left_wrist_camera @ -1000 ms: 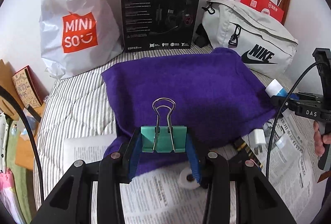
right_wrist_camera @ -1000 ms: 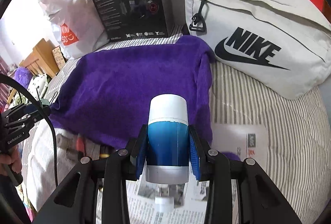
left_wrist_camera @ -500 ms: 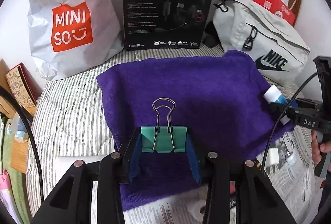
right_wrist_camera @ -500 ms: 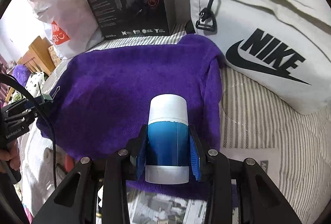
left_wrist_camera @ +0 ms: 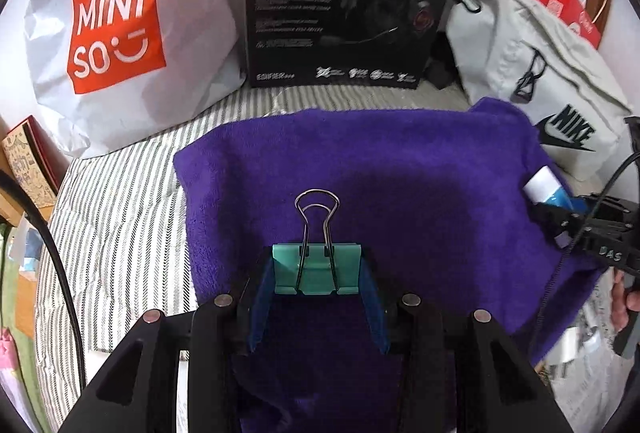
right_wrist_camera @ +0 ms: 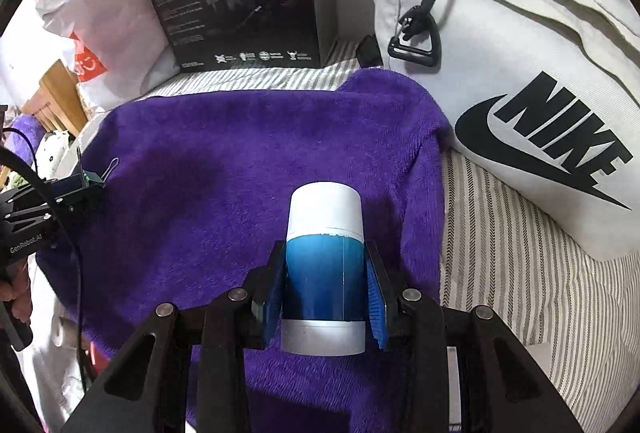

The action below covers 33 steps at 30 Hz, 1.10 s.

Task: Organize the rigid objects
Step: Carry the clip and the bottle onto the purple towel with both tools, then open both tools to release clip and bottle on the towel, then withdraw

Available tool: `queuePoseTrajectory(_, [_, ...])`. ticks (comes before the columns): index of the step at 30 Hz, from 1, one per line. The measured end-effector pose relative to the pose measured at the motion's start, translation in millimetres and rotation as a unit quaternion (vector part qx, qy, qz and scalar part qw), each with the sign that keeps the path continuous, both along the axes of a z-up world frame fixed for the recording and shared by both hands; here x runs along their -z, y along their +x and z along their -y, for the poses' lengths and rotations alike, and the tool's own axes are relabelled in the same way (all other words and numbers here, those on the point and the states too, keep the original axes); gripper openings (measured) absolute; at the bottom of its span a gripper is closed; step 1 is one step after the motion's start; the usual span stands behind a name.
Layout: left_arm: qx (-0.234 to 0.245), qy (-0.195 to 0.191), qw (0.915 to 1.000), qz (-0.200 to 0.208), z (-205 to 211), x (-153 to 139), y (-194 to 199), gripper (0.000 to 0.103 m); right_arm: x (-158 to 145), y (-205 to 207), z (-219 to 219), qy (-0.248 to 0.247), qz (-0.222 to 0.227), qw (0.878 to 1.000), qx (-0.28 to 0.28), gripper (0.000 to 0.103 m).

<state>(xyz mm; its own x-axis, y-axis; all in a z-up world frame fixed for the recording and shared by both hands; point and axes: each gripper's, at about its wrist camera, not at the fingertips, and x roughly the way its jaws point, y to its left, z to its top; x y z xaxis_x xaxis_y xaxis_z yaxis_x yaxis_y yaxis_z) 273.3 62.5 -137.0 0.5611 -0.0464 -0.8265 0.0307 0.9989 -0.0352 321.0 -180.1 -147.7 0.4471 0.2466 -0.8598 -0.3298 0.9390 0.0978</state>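
The left gripper [left_wrist_camera: 317,275] clamps a green binder clip [left_wrist_camera: 317,269] at the center of its view, wire handles pointing up, over the purple towel [left_wrist_camera: 400,169]. The right gripper [right_wrist_camera: 325,291] squeezes a blue tube with a white cap [right_wrist_camera: 325,257], low in the middle of its frame, above the same towel's right side. A white Nike bag [right_wrist_camera: 520,73] fills the upper right there, and a black headphone box [left_wrist_camera: 348,1] stands top center in the left view.

Home bedroom: striped bedding [left_wrist_camera: 120,201] under purple towel [left_wrist_camera: 360,161], Miniso shopping bag [left_wrist_camera: 116,29] (wall side), Nike bag [right_wrist_camera: 520,73].
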Motion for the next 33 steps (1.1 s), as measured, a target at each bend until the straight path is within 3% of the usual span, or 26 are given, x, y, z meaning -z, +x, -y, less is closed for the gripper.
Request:
queuePoseTrajectory(7, [0.005, 0.003, 1.0000, 0.000, -1.3, 1.6, 9.8, 0.039, 4.9, 8.8, -6.9, -0.013, 0.010, 1.000, -0.006, 0.036])
queuePoseTrajectory(13, [0.019, 0.043, 0.9989, -0.001, 11.6, 8.1, 13.3, 0.040, 6.1, 10.7, -7.7, -0.018, 0.013, 1.000, -0.015, 0.036])
queuePoseTrajectory(18, [0.011, 0.030, 0.9995, -0.002, 8.3, 8.4, 12.1, 0.040, 6.8, 8.5, -13.2, -0.025, 0.018, 0.999, -0.040, 0.045])
queuePoseTrajectory(23, [0.009, 0.038, 0.9992, -0.005, 12.1, 7.8, 4.9, 0.047, 4.0, 3.3, -14.1, -0.016, 0.002, 0.999, -0.045, 0.053])
queuePoseTrajectory(26, [0.012, 0.039, 0.9991, -0.011, 17.5, 8.1, -3.2, 0.058, -0.1, -5.8, -10.4, -0.014, 0.001, 0.999, -0.040, 0.058])
queuePoseTrajectory(29, [0.003, 0.049, 0.9987, -0.009, 21.8, 7.5, -14.3, 0.059, -5.6, -17.2, -1.5, -0.003, 0.001, 0.999, -0.033, 0.060])
queuePoseTrajectory(33, [-0.013, 0.021, 0.9996, -0.015, 17.3, 3.7, -31.5, 0.060, -12.2, -34.4, 8.8, 0.010, -0.003, 1.000, -0.020, 0.060])
